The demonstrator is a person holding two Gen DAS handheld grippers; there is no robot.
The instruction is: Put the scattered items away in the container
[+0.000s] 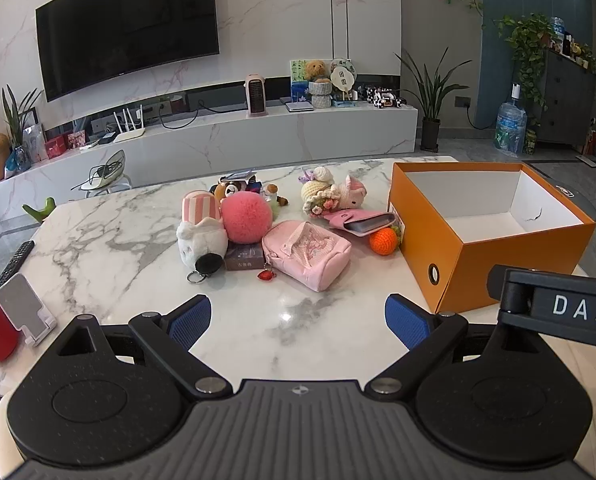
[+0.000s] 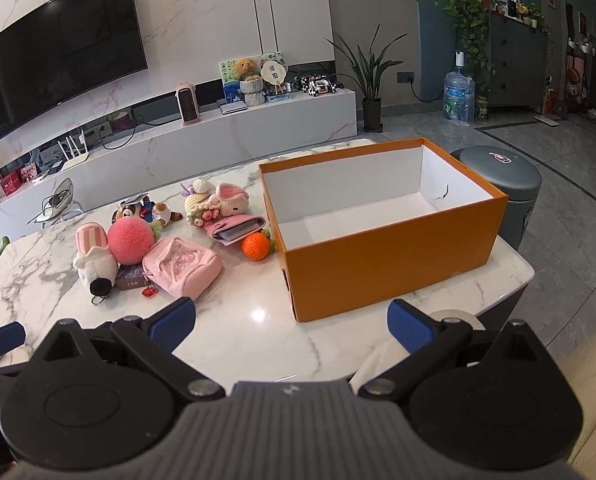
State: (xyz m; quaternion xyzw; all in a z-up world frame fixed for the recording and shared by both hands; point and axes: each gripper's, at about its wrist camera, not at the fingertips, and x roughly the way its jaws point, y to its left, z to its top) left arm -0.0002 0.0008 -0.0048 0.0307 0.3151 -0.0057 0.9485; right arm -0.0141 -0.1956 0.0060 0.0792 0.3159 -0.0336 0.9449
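Holding both tools low over the near edge of the marble table, level, pointing at twelve o'clock; nothing carried.

Item 1. Left gripper: blue pads spread wide, empty, bare marble between them.

Item 2. Right gripper: likewise released and empty, pads wide apart, the near wall of the box just beyond at twelve.

Item 3. Pink pouch, at twelve o'clock from my left tool, nearest of the heap. Soft, padded, light by my reckoning; it will squash under the pads. I would pinch across the puffed near end, not the zip pull with its red charm.

Item 4. Dark small box, at eleven, partly under the plush. Stiff, flat-sided; holds firm if taken by the edges.

Item 5. White plush slipper toy, with key ring and black pompom. Soft, light; take the body.

Item 6. Pink fluffy ball, touching the slipper toy. Very light, yielding; it may roll.

Item 7. Orange crochet ball, at one o'clock, just beside the box. Small, grippy yarn.

Item 8. Pink wallet, behind the ball. Semi-stiff; grip across its spine.

Item 9. Crochet dolls and small bear figures, farthest of the heap. Soft, possibly delicate trimmings.

Item 10. Orange box, open, white inside, nothing in it; stands right of the heap.
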